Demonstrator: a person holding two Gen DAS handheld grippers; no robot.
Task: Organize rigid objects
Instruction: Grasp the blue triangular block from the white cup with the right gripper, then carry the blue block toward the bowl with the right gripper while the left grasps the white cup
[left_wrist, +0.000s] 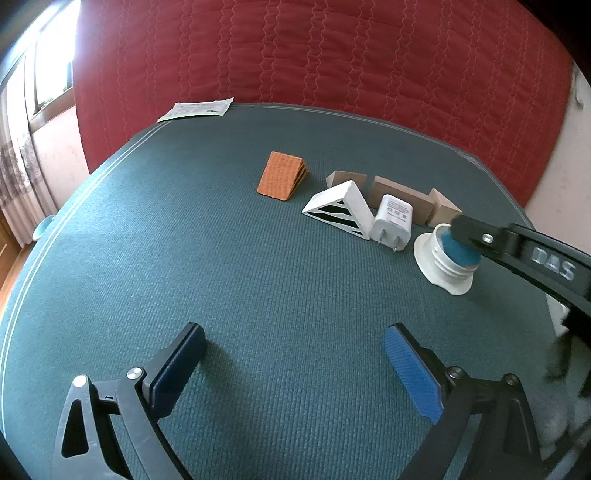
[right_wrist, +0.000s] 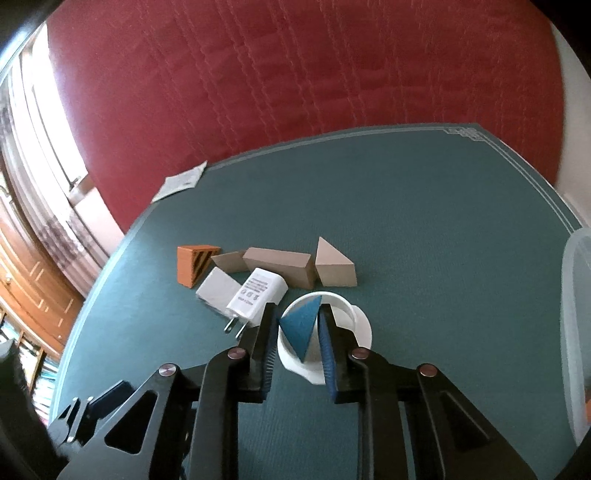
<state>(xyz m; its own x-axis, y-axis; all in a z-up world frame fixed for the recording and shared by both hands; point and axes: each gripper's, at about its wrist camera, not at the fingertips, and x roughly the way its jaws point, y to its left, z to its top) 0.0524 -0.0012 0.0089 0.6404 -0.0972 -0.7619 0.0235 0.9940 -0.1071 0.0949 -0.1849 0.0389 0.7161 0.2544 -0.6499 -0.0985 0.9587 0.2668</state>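
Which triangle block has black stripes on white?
The white wedge leaning beside the charger. The orange wedge is striped too, but orange; the others are plain brown.

I see a woven matt cloth (left_wrist: 258, 277), glossy plastic charger (left_wrist: 392, 221), matt wood blocks (left_wrist: 400, 197), quilted red fabric (left_wrist: 332, 55).

Print on the charger (right_wrist: 258, 295) is too small to read, as is the text on the leaflet (left_wrist: 197, 109) overhanging the table's far edge. The right gripper (left_wrist: 466, 236) covers part of the blue wedge (right_wrist: 301, 326) inside the white cup (left_wrist: 441, 262). A pale container (right_wrist: 576, 325) at the table's right edge is cut off by the frame. The white block (right_wrist: 218, 290) lies half hidden behind the charger
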